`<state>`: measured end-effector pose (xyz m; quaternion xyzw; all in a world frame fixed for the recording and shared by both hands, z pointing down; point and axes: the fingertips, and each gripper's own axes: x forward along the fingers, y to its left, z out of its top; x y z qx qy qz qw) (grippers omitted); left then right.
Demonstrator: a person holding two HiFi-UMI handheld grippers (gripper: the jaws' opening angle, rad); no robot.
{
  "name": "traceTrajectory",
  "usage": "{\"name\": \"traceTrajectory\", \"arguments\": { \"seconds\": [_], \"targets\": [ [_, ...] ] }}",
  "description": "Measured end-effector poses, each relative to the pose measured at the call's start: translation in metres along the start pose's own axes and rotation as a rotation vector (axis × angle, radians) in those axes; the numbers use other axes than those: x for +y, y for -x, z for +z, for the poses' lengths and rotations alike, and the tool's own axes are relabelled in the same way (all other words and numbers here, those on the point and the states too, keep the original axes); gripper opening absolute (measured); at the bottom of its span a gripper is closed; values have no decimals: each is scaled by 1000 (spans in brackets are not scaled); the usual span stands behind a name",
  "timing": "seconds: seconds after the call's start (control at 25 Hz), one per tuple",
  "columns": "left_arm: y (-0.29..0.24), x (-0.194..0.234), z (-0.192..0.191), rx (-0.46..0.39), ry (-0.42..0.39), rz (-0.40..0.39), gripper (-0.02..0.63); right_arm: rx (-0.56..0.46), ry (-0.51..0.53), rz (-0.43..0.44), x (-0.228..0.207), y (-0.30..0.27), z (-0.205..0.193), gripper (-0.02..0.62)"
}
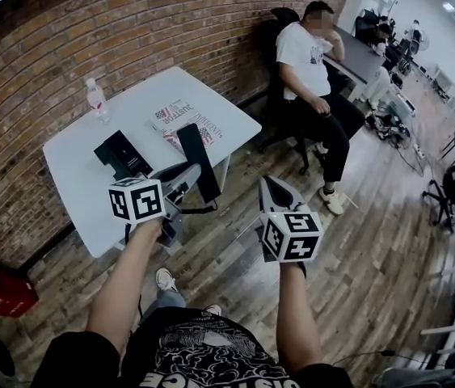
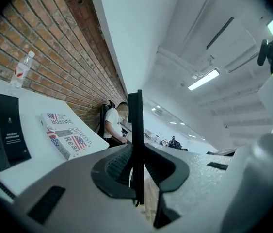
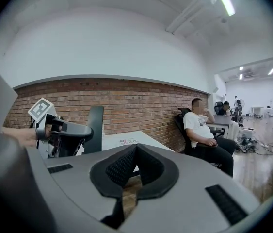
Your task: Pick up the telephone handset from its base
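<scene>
**A:** Head view first. Where is the telephone handset (image 1: 200, 165)?

**B:** It is off its base (image 1: 122, 153) and clamped in the left hand-held gripper (image 1: 183, 178), near the front edge of the table (image 1: 73, 176). The base stands on the table, apart from the handset. The grip looks to be around mid-length, probably so the handset balances.

**A:** And the right hand-held gripper (image 1: 275, 191)?

**B:** It is over the floor, beside the table. I judge it is being kept clear of the lift.

**A:** What does the left gripper view add?

**B:** It shows the handset edge-on, as a thin black strip upright between the jaws. The jaws stand narrow, with the pads pressed on both flat faces. It hides the handset's length, which the head view shows. A book (image 2: 63, 136) and a bottle (image 2: 21, 72) are on the table by the brick wall.

**A:** And the right gripper view?

**B:** It shows the right gripper's jaws closed together with nothing between them, which the head view cannot confirm. It also shows the left gripper from the side, with the handset standing above it.
</scene>
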<state>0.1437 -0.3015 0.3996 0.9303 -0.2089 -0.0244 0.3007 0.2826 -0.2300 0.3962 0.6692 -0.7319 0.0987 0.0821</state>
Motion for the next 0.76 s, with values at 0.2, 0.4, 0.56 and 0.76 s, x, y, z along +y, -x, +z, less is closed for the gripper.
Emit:
{"name": "traceTrajectory", "arguments": {
  "seconds": [0.2,0.4,0.56,0.76],
  "targets": [
    [0,-6,-10,10,-1,6,72,0,-9,-3,-4,9,-5,0],
    [1,-8,-8,5,1,11,72,-2,-1,3,-2,9,-1,0],
    [2,-7,-8,3,4,14,72,-5,-1,6,-2,10,-2,0],
    [2,-7,-8,4,6,14,72,-11,8,10,0,10,1,0]
  ]
}}
